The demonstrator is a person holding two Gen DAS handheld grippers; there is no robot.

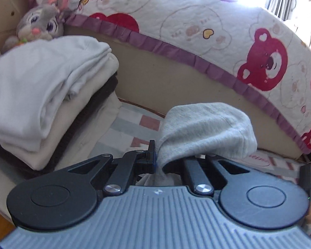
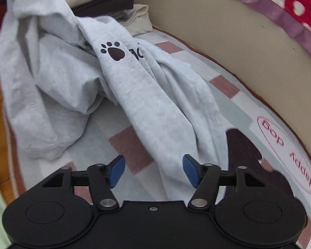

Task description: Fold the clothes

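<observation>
A light grey garment with a black paw print [image 2: 134,95] lies crumpled on the checked sheet [image 2: 105,143]. One long strip of it runs down between the blue pads [image 2: 117,172] of my right gripper [image 2: 153,166]. That gripper stands open just above the cloth, and neither pad presses on it. In the left wrist view my left gripper [image 1: 158,155] is shut on a bunched part of the grey garment [image 1: 207,128]. The cloth drapes over the right finger and hides it.
A stack of folded clothes [image 1: 41,87], white and cream over dark brown, sits at the left of the bed. A beige board [image 1: 165,74] runs behind, topped by a quilt with red bears [image 1: 217,31]. A plush rabbit [image 1: 39,22] sits behind the stack.
</observation>
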